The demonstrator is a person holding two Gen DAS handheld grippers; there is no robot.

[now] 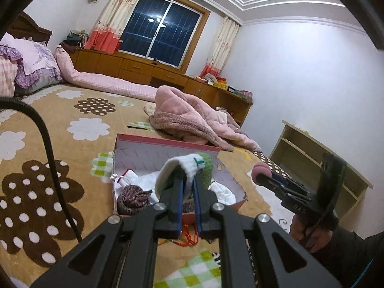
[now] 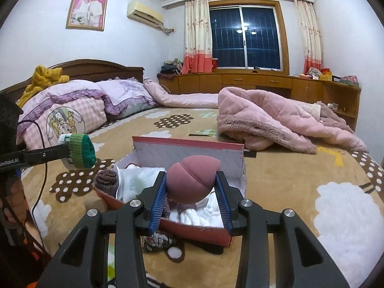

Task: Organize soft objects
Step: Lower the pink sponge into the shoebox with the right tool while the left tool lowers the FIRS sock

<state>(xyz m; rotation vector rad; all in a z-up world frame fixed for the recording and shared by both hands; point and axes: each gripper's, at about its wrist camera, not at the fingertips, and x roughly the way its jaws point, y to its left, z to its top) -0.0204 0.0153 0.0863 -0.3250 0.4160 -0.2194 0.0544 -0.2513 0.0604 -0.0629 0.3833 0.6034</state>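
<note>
Pink sponge (image 2: 193,180) clamped in right gripper (image 2: 192,192); rolled sock (image 1: 186,170) in left gripper (image 1: 186,182).

**Box mid-bed, both grippers raised before it**

The open box (image 2: 192,152) sits on the bed (image 2: 276,182), rolled socks (image 2: 106,180) and folded cloth (image 2: 141,180) inside it. In front of the box, the right gripper (image 2: 192,187) holds a sponge (image 2: 192,182); to its left, the left gripper (image 1: 187,180) grips a sock (image 1: 192,168). Behind the box lies a crumpled blanket (image 2: 276,122), right of centre. Pillows (image 2: 72,110) sit at the head, left. A cabinet (image 2: 252,81) runs under the window (image 2: 244,38) behind.
</note>
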